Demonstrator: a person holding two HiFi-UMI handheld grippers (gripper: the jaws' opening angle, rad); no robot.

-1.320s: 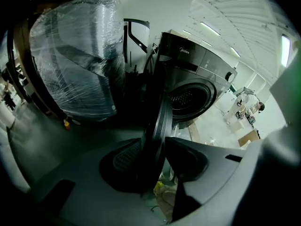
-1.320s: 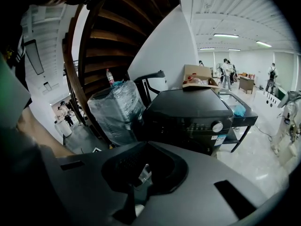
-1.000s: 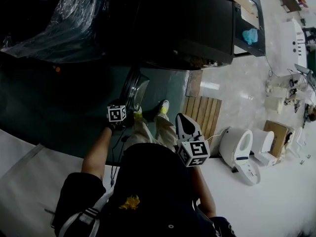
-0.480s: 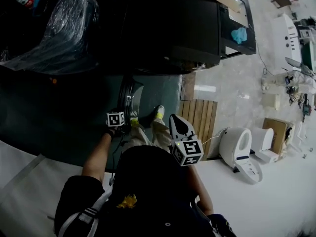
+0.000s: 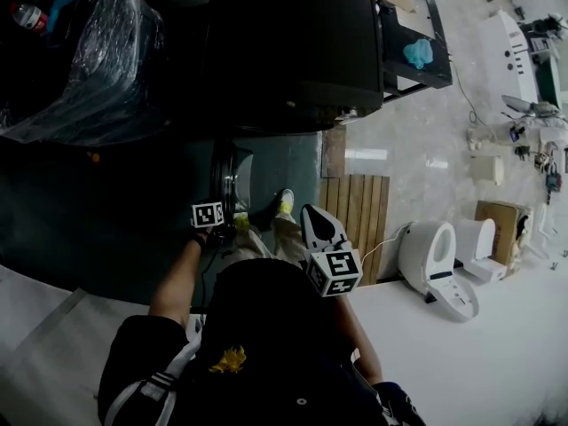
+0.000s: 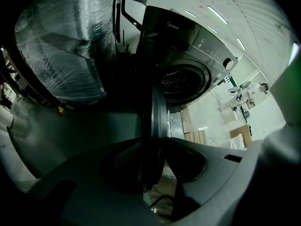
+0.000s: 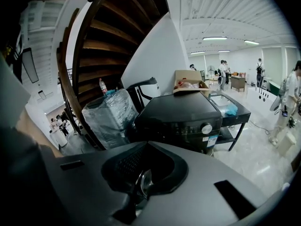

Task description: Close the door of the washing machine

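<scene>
Left gripper (image 6: 153, 156) — jaws just closed further on the door (image 6: 158, 108) edge; the rim nearer than the fingers (image 6: 128, 155) is hidden under the gripper body. Right gripper (image 7: 143, 182) — shiny sliver at its fingers, too dark to name. People (image 7: 225, 72) beyond: too small.

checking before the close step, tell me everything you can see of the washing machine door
The washing machine door stands open, swung out from the front of the dark washing machine. It looks round, with a dark rim and a glossy, curved window. Seen edge-on in the left gripper view, its rim runs upright between the jaws of the left hand-held gripper, which have just been closing on it.
</scene>
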